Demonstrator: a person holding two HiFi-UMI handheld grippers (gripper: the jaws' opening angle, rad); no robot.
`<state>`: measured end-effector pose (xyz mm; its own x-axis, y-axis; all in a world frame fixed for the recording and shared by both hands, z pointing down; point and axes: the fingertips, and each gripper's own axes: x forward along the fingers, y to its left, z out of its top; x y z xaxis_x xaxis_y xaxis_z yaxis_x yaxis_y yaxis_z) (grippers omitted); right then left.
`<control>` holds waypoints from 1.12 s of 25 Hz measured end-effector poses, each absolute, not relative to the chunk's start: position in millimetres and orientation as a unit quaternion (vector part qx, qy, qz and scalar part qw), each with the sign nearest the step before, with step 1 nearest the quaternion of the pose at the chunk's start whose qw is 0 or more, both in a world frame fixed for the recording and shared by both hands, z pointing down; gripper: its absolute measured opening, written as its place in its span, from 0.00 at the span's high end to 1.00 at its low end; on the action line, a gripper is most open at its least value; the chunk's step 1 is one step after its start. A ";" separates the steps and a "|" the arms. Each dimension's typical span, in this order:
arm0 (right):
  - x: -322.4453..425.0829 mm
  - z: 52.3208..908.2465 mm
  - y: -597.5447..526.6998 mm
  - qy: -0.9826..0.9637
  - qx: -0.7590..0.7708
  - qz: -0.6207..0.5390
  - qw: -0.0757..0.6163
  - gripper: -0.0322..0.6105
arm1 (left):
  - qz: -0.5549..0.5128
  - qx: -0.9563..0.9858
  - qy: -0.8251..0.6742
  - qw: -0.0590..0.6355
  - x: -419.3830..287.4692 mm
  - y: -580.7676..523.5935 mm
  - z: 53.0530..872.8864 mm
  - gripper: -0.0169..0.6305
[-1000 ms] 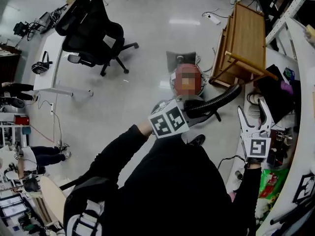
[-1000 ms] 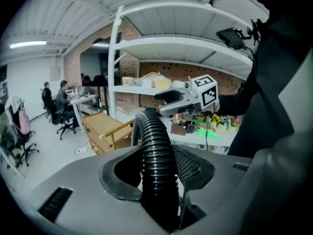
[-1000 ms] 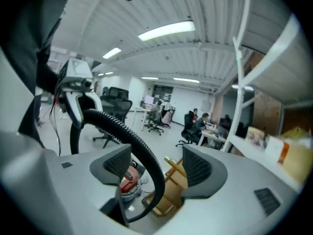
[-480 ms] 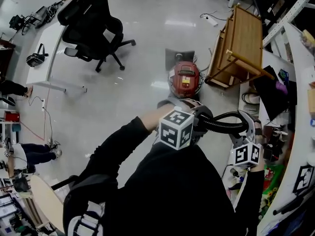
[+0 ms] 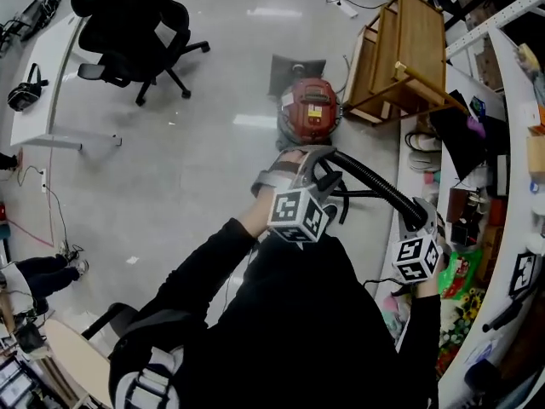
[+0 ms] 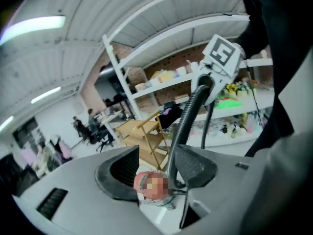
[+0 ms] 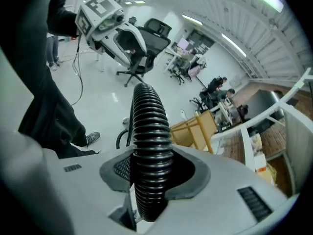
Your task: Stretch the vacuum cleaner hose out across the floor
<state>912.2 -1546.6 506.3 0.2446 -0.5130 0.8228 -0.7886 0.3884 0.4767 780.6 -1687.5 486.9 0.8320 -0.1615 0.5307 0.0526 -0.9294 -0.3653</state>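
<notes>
A red vacuum cleaner (image 5: 311, 109) stands on the floor in front of me. Its black ribbed hose (image 5: 370, 181) runs from my left gripper (image 5: 300, 167) down to the right, into my right gripper (image 5: 423, 220). In the right gripper view the hose (image 7: 149, 126) sits between both pads, and the right gripper (image 7: 151, 168), whose jaws have just been closing, is shut on it. In the left gripper view the left gripper (image 6: 156, 173) has just been opening. The hose (image 6: 188, 116) lies along its right pad, and a gap separates it from the left pad.
A wooden table (image 5: 400, 49) lies tipped on its side right of the vacuum. A black office chair (image 5: 128, 24) and a white desk (image 5: 43, 83) are at the far left. Cluttered white shelves (image 5: 511, 143) line the right side. A dark flat piece (image 5: 289, 71) lies behind the vacuum.
The right gripper, open and apart from the hose a second ago, has come onto the hose and closed on it. Both grippers have moved lower. The hose now runs straighter between them.
</notes>
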 end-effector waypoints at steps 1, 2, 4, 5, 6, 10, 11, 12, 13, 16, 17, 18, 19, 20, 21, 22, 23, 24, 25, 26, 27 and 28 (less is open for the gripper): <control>915.9 508.6 -1533.7 -0.589 0.551 0.142 0.574 0.71 | -0.289 -0.947 0.047 0.130 769.5 -1690.9 493.7 0.60; 918.4 510.6 -1520.6 -0.578 0.561 0.164 0.570 0.71 | -0.286 -0.956 0.045 0.052 760.3 -1687.3 500.3 0.60; 918.1 514.1 -1497.5 -0.566 0.580 0.204 0.549 0.71 | -0.267 -0.953 0.001 -0.144 751.4 -1664.0 507.5 0.60; 915.3 515.0 -1488.7 -0.565 0.590 0.223 0.532 0.71 | -0.249 -0.936 -0.026 -0.246 751.5 -1648.9 507.0 0.60; 911.9 515.3 -1481.9 -0.565 0.600 0.239 0.513 0.71 | -0.227 -0.912 -0.050 -0.338 754.0 -1634.0 504.6 0.60; 899.9 516.0 -1461.6 -0.562 0.614 0.269 0.484 0.71 | -0.150 -0.822 -0.096 -0.541 774.3 -1581.3 489.9 0.60; 898.2 516.0 -1455.6 -0.562 0.614 0.269 0.485 0.71 | -0.141 -0.809 -0.100 -0.562 781.2 -1567.6 487.1 0.60; 897.5 515.6 -1449.4 -0.564 0.614 0.268 0.483 0.71 | -0.135 -0.796 -0.104 -0.580 789.6 -1553.1 485.6 0.58; 897.7 515.1 -1442.4 -0.567 0.615 0.266 0.479 0.71 | -0.134 -0.784 -0.106 -0.597 799.4 -1538.0 485.9 0.54; 898.4 517.9 -1411.9 -0.581 0.614 0.261 0.466 0.71 | -0.143 -0.744 -0.099 -0.646 834.0 -1491.3 496.0 0.48; 897.5 519.3 -1399.3 -0.588 0.611 0.257 0.463 0.71 | -0.141 -0.733 -0.093 -0.659 845.9 -1476.6 499.2 0.47; 895.8 520.3 -1386.4 -0.595 0.607 0.252 0.463 0.71 | -0.134 -0.725 -0.086 -0.670 858.0 -1463.3 501.2 0.46; 893.2 520.8 -1373.6 -0.604 0.601 0.242 0.464 0.71 | -0.122 -0.718 -0.079 -0.680 870.2 -1451.0 501.8 0.46; 889.5 520.7 -1361.2 -0.616 0.594 0.230 0.464 0.71 | -0.108 -0.714 -0.072 -0.688 882.2 -1439.1 501.3 0.46; 884.8 520.0 -1349.4 -0.630 0.585 0.215 0.463 0.71 | -0.099 -0.712 -0.065 -0.692 893.7 -1426.7 500.7 0.46; 880.1 519.0 -1337.5 -0.645 0.578 0.203 0.456 0.71 | -0.095 -0.716 -0.057 -0.689 903.8 -1413.8 500.5 0.46; 876.5 518.9 -1324.8 -0.658 0.575 0.199 0.444 0.71 | -0.096 -0.724 -0.048 -0.681 911.6 -1400.8 500.8 0.47; 874.9 520.1 -1310.9 -0.667 0.576 0.203 0.426 0.71 | -0.098 -0.734 -0.041 -0.671 916.7 -1387.8 501.0 0.47; 874.5 522.3 -1296.6 -0.674 0.578 0.210 0.409 0.71 | -0.101 -0.743 -0.037 -0.661 919.6 -1374.4 500.4 0.49; 874.4 524.9 -1282.7 -0.681 0.579 0.216 0.393 0.71 | -0.103 -0.750 -0.037 -0.652 921.0 -1361.0 499.0 0.53; 873.7 527.0 -1270.3 -0.687 0.580 0.219 0.379 0.71 | -0.106 -0.757 -0.039 -0.643 922.3 -1348.3 496.6 0.55; 871.7 527.7 -1259.6 -0.696 0.579 0.222 0.363 0.71 | -0.108 -0.765 -0.043 -0.633 923.9 -1336.8 493.2 0.56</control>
<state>871.7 -1259.6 527.7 -0.0671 -0.6447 0.7615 -0.9665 0.2316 0.1109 923.9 -1336.8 493.2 0.9730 0.2027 0.1107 -0.0706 -0.1952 0.9782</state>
